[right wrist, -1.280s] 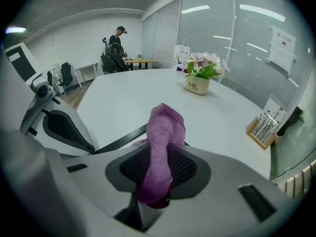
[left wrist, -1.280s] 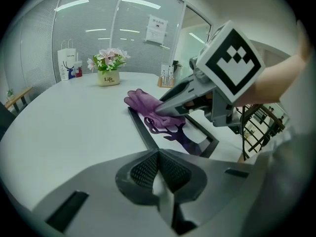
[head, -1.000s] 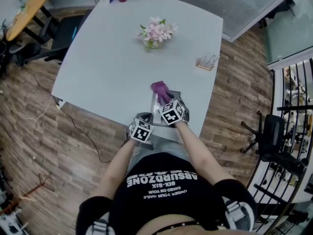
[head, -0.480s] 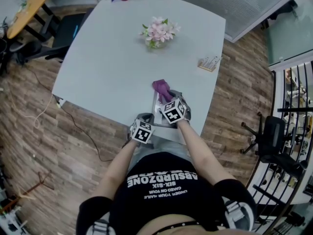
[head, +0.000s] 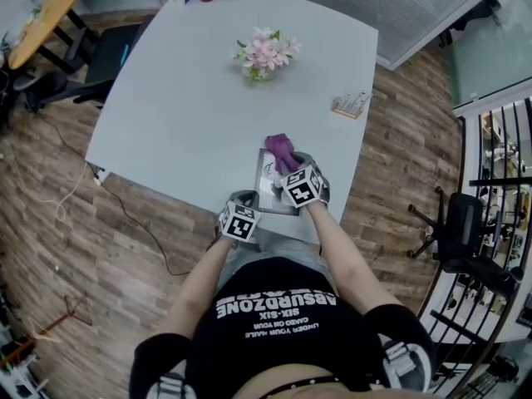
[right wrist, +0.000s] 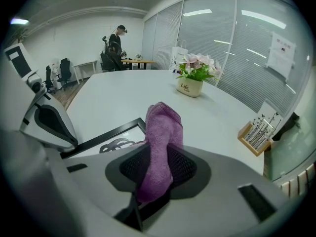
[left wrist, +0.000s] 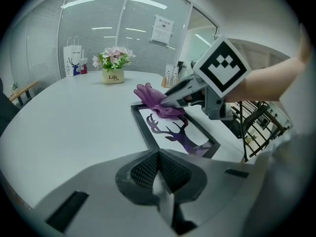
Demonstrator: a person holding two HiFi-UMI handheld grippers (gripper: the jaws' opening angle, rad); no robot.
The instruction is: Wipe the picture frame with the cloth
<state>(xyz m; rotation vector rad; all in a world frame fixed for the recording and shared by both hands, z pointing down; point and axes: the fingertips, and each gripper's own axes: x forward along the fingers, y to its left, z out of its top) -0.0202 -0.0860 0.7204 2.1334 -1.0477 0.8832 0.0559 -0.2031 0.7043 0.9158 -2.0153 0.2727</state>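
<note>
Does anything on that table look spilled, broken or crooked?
Nothing stands out. The picture frame lies flat on the table, the right gripper holds the purple cloth on it, and the flower pot stands upright.

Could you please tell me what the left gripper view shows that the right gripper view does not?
Only the left gripper view shows the purple deer print recognisably, the right gripper from outside, and the left gripper shut on nothing. Only the right gripper view shows the cloth clamped between the right jaws, and a person standing by a far desk. Both show the cloth, the picture frame, the flower pot and the white table.
</note>
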